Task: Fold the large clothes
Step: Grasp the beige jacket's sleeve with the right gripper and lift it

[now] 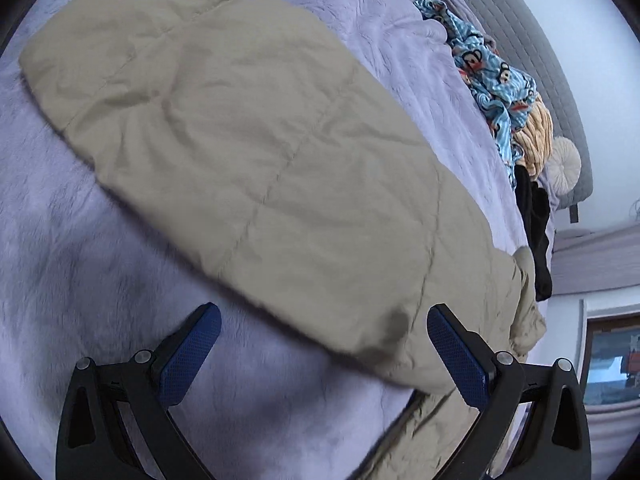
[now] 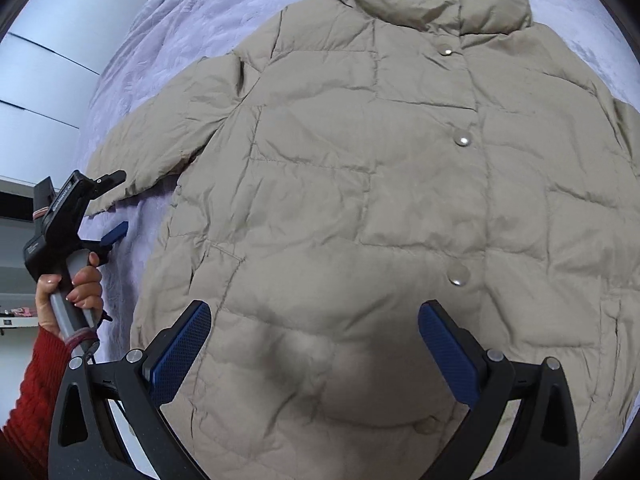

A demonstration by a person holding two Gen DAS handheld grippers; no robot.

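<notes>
A beige quilted puffer jacket (image 2: 360,184) lies flat, front up, on a lilac bed cover (image 2: 168,32), collar at the far end, snap buttons (image 2: 463,140) down the front. Its left sleeve (image 1: 248,152) stretches out sideways. My left gripper (image 1: 324,320) hovers open just over the sleeve's cuff edge, nothing between its blue pads (image 1: 192,352). From the right wrist view the left gripper (image 2: 116,208) shows beside the cuff, held by a hand (image 2: 80,284) in a red sleeve. My right gripper (image 2: 314,320) is open above the jacket's lower front, holding nothing.
A blue cartoon-print cloth (image 1: 492,72), a tan knit item (image 1: 534,136) and a black garment (image 1: 534,224) lie heaped along the bed's far side by a grey padded headboard (image 1: 532,40). A round cream cushion (image 1: 564,164) sits there too. Bare lilac cover (image 1: 80,280) lies left of the sleeve.
</notes>
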